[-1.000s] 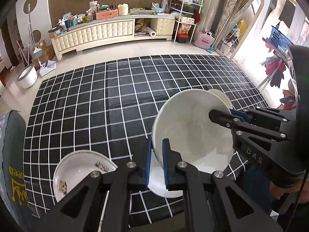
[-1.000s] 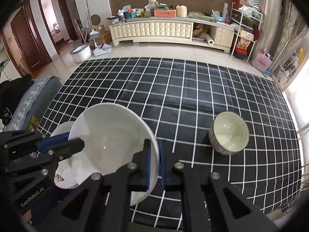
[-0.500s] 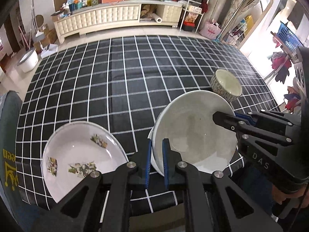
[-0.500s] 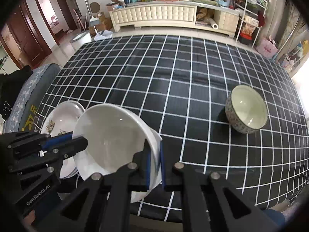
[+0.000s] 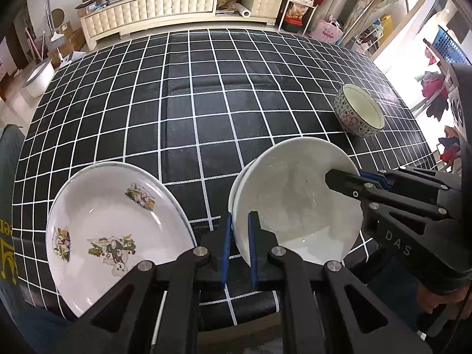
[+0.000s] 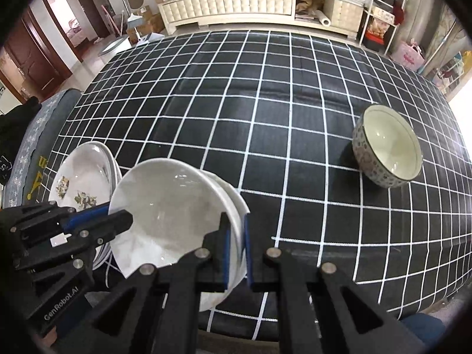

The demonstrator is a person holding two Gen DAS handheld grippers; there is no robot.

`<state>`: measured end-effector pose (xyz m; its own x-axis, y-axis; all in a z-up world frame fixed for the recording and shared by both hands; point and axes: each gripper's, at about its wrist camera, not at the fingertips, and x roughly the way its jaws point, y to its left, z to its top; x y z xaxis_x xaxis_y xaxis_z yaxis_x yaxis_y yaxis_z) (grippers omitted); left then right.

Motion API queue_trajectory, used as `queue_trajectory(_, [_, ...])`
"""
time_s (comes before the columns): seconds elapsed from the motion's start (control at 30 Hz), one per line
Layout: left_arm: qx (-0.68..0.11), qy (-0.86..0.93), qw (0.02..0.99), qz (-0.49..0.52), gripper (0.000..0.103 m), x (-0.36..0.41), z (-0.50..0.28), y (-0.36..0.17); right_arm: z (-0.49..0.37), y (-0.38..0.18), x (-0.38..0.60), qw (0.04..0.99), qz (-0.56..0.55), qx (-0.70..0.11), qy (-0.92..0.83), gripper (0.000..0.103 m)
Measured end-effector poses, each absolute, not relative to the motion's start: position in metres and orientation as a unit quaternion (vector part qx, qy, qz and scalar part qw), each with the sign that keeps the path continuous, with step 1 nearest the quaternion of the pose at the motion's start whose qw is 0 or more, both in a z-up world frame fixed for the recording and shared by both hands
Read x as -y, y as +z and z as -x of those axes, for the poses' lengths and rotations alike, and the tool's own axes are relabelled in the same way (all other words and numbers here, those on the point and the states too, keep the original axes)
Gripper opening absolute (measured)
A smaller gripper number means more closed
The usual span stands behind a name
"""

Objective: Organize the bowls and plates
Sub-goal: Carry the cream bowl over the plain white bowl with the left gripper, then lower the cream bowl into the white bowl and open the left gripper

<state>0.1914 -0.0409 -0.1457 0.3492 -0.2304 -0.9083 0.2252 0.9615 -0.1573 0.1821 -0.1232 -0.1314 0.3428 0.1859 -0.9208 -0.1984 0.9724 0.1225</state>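
Two stacked white deep plates (image 5: 295, 200) (image 6: 171, 206) hang low over the near edge of the table, tilted. My left gripper (image 5: 239, 221) is shut on their left rim. On the opposite rim my right gripper (image 6: 236, 227) is shut as well. Each gripper shows in the other's view, the right gripper (image 5: 345, 175) and the left gripper (image 6: 115, 214). A flower-printed white plate (image 5: 118, 221) (image 6: 85, 177) lies on the table just left of the held stack. A small patterned bowl (image 5: 360, 112) (image 6: 389, 147) stands upright at the right.
The table carries a black cloth with a white grid (image 5: 183, 103) (image 6: 265, 103). A grey cushioned seat (image 6: 38, 135) stands off its left edge. Beyond the far edge a cream cabinet (image 5: 153, 6) holds clutter, with shelves and a pink bag (image 5: 327, 31) to the right.
Both grippers have come down toward the table with the white plates between them. The views have tipped downward, so the flower-printed plate and the patterned bowl now show in full.
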Motion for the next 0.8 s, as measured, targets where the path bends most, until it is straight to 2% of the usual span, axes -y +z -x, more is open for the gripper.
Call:
queue_trajectory(0.63, [-0.557,-0.142,0.818,-0.008,0.01,0.048,-0.197,-0.156,-0.182,-0.126,0.126,0.822,0.013,-0.559,0.106,0.012])
queue_trajectory(0.7, [-0.545,-0.143,0.826,-0.011,0.021,0.047,-0.195,-0.15,-0.179,-0.119,0.127,0.827,0.011,-0.552,0.107,0.012])
queue_trajectory(0.8, [-0.527,-0.147,0.837,-0.014,0.026,0.047,-0.189,-0.139,-0.174,-0.105,0.131,0.838,0.007,-0.536,0.105,0.012])
